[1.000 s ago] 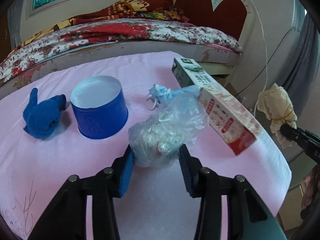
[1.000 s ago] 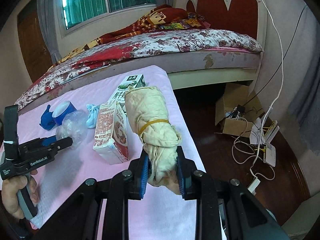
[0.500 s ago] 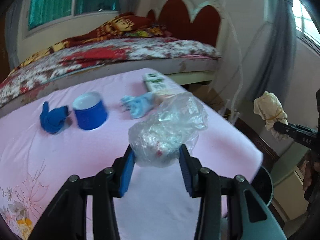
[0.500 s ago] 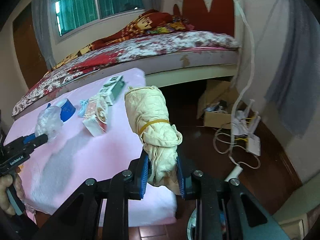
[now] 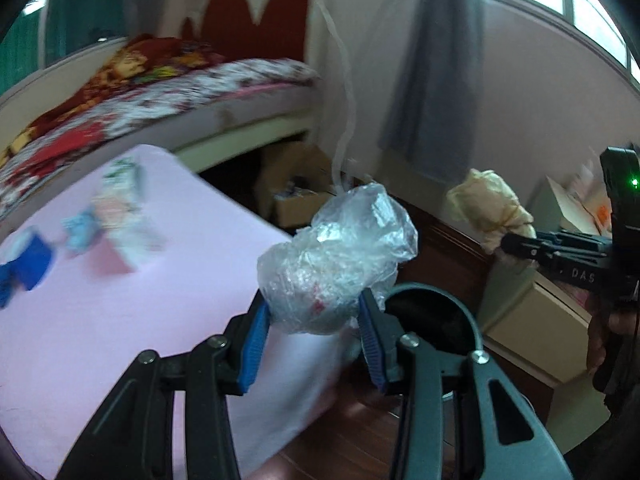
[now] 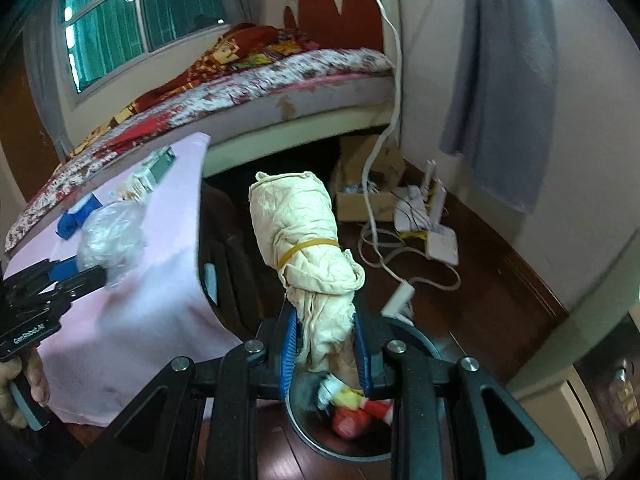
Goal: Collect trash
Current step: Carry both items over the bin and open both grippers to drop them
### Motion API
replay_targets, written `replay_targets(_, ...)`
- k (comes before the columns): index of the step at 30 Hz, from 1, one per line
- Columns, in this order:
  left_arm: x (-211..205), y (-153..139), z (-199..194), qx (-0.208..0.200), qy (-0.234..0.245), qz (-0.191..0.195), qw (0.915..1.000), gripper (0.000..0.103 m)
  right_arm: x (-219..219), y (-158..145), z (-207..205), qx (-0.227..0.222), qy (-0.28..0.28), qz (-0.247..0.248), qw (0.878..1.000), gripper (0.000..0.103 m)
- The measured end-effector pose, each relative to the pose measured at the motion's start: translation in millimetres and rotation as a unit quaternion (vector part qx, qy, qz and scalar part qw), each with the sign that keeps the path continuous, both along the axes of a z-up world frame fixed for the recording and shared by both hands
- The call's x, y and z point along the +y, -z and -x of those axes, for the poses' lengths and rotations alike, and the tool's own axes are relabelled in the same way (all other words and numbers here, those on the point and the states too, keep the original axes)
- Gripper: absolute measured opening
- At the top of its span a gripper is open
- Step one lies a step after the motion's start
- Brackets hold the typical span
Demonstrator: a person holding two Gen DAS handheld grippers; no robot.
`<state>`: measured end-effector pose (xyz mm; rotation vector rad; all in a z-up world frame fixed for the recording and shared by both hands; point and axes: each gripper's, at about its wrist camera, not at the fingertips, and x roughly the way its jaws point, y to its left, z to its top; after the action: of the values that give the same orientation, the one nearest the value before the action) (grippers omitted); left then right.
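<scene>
My left gripper [image 5: 312, 328] is shut on a crumpled clear plastic bag [image 5: 340, 264] and holds it in the air past the pink table's right edge, beside a round dark trash bin [image 5: 472, 320] on the floor. My right gripper [image 6: 326, 352] is shut on a cream cloth bundle [image 6: 304, 248] tied with a yellow rubber band, held upright directly above the bin [image 6: 424, 344], which holds red and yellow trash. The bundle also shows in the left wrist view [image 5: 492, 208], and the plastic bag in the right wrist view [image 6: 112, 236].
The pink table [image 5: 100, 320] still carries a blue cup [image 5: 32, 260], a light blue wad [image 5: 80, 228] and a carton [image 5: 120, 204], all blurred. A bed [image 6: 280, 80], a cardboard box [image 6: 360, 200], white cables and routers [image 6: 424, 224] lie beyond on the wooden floor.
Both grippers have swung right, off the table, with their loads. The trash bin has come into view beneath them, and the right gripper now hangs over it.
</scene>
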<state>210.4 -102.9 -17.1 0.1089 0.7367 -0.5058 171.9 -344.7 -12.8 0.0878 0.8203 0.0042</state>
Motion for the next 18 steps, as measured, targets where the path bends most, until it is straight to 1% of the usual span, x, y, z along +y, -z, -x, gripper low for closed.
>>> replay_targets(4, -42, 19, -1, 0.026, 0.037, -0.008, 0.9989, 0.044, -25, 22, 17, 0.030, 0.009, 0.006, 0.999, 0.027)
replay_targets(8, -80, 48, -4, 0.064, 0.071, -0.022, 0.9951, 0.044, -41, 45, 25, 0.059, 0.007, 0.005, 0.998, 0.027)
replay_targets(13, -105, 78, -5, 0.095, 0.091, -0.040, 0.9905, 0.044, -58, 78, 24, 0.101, 0.005, 0.000, 0.995, 0.027)
replay_targets(18, -121, 108, -13, 0.137, 0.105, -0.062, 0.9830, 0.044, -64, 109, 23, 0.143, -0.006, 0.001, 0.990, 0.027)
